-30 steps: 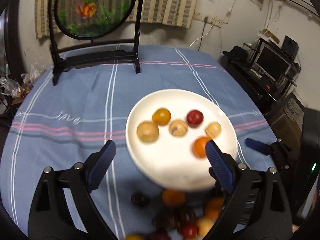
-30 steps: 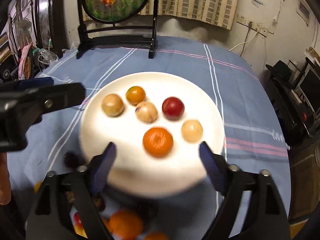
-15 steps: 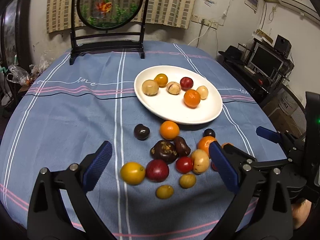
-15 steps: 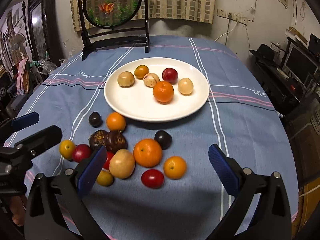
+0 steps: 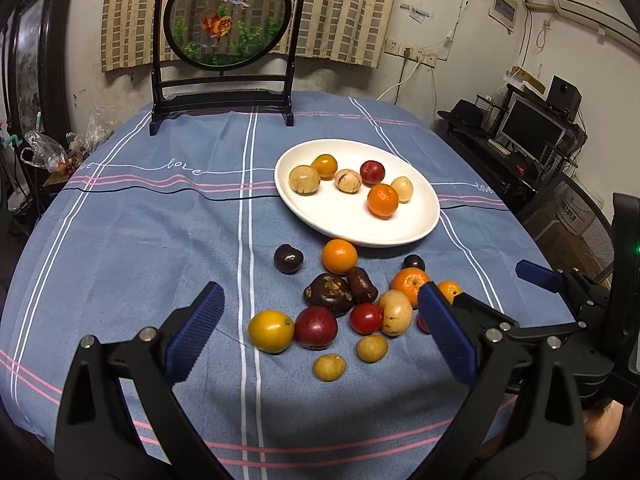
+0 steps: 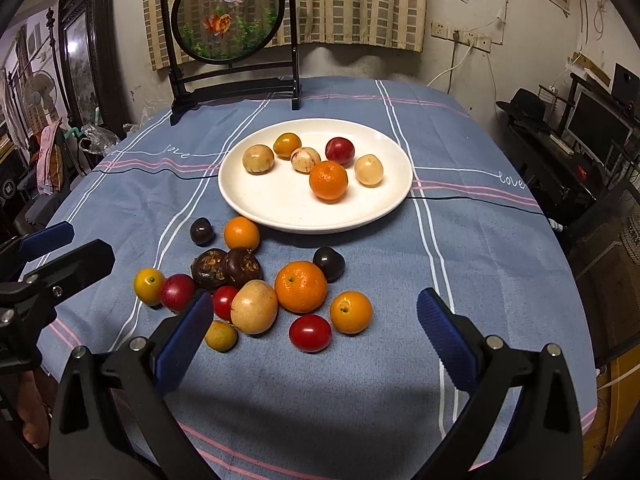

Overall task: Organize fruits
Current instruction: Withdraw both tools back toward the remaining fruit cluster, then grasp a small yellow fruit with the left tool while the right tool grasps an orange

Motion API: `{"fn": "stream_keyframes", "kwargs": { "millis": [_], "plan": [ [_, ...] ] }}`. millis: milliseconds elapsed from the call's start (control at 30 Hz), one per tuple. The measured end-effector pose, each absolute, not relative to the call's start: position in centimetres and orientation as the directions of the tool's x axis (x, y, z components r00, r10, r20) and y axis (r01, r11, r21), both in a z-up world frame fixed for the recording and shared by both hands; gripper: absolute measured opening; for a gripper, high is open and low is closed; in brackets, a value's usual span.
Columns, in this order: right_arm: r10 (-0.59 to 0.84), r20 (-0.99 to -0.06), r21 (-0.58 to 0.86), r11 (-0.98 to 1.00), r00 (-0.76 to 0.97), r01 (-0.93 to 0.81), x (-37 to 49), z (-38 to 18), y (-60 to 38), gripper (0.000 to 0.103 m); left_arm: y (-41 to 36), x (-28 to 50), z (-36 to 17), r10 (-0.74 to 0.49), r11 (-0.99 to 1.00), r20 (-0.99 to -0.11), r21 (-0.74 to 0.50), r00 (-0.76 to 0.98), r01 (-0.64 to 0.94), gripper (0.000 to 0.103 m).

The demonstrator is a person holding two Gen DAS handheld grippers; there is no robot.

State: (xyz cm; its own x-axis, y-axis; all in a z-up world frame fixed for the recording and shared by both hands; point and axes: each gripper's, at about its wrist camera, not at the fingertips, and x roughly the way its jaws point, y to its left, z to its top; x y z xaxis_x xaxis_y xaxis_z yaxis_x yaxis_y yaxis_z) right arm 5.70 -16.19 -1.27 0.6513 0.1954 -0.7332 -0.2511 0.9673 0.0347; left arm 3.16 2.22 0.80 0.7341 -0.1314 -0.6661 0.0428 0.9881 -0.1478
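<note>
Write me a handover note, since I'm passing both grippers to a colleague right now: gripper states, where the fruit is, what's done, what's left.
Left gripper: open, empty, above the near edge of the pile.
Right gripper: open, empty, also over the near side of the pile.
White plate: sits mid-table on the blue tablecloth and holds six fruits, among them an orange and a red plum.
Loose pile: about fourteen fruits lie on the cloth in front of the plate, including a large orange and a red tomato.
Done: six fruits plated.
Left: the loose pile is not yet on the plate.
</note>
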Motion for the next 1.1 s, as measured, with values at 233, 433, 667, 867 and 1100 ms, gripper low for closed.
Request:
{"fn": "stream_keyframes", "kwargs": {
  "millis": [233,433,667,867,1100],
  "plan": [
    [0.184,-0.738,0.036,0.971,0.649,-0.234,5.5,-1.6,-17.1,0.102,3.3,3.2,-0.4,-0.112,0.990,-0.687,-0.141,0.718,0.019,0.099],
    [0.236,-0.751,0.063,0.955,0.617,-0.289,3.8,-3.5,-18.1,0.102,4.9,2.5,-3.6,-0.103,0.991,-0.740,-0.135,0.665,0.004,0.099],
    [0.238,-0.778,0.089,0.958,0.581,-0.273,5.4,-6.1,-19.7,0.102,4.2,2.1,-6.3,-0.133,0.989,-0.782,-0.145,0.609,0.029,0.099],
    [0.301,-0.743,0.168,0.948,0.598,-0.269,6.7,-5.5,-21.4,0.065,3.4,2.0,-6.5,-0.137,0.989,-0.784,-0.137,0.605,0.046,0.099],
    [0.322,-0.786,0.194,0.939,0.528,-0.284,10.0,-7.8,-20.0,0.037,2.8,2.0,-6.8,-0.147,0.989,-0.792,-0.135,0.593,0.065,0.099]
  ]
}}
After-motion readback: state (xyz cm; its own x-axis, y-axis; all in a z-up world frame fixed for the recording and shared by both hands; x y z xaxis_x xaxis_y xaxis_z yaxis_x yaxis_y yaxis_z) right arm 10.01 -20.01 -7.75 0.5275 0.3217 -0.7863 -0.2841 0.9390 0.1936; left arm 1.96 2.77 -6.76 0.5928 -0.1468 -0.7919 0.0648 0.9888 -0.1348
